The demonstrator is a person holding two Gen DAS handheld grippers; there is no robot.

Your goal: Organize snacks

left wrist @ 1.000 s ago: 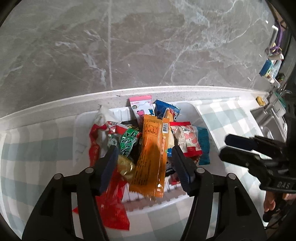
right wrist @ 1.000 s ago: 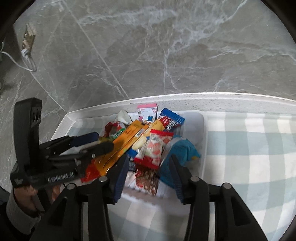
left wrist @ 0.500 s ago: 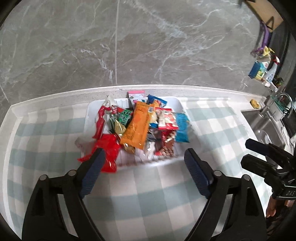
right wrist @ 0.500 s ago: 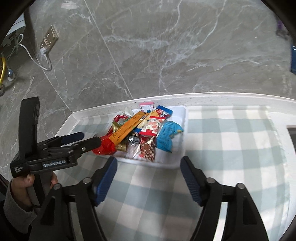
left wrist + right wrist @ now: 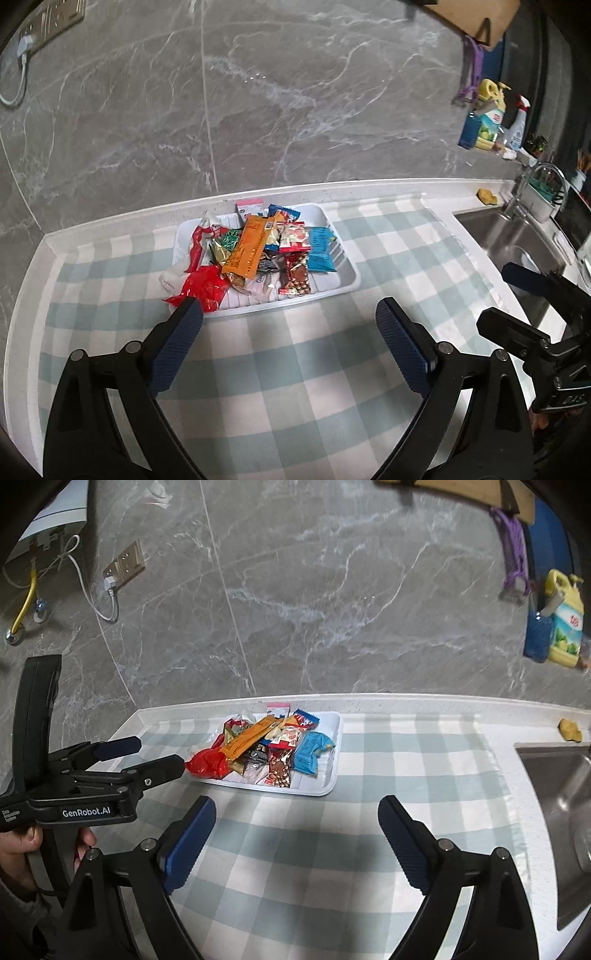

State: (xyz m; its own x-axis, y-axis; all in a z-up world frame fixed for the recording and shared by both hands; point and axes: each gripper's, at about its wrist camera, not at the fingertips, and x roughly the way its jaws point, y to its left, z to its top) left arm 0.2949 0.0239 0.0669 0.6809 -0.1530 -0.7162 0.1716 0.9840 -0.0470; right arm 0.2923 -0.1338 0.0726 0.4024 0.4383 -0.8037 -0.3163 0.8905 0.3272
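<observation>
Snacks (image 5: 264, 271) half-buried under orange packet (image 5: 248, 250)

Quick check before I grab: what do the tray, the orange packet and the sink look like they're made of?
Tray: likely white moulded plastic, semi-gloss, with ribbed floor and rounded rim. Orange packet: thin plastic film or foil laminate by the look, shiny and creased, with crimped ends. Sink: probably stainless steel, brushed grey with soft reflections.
</observation>
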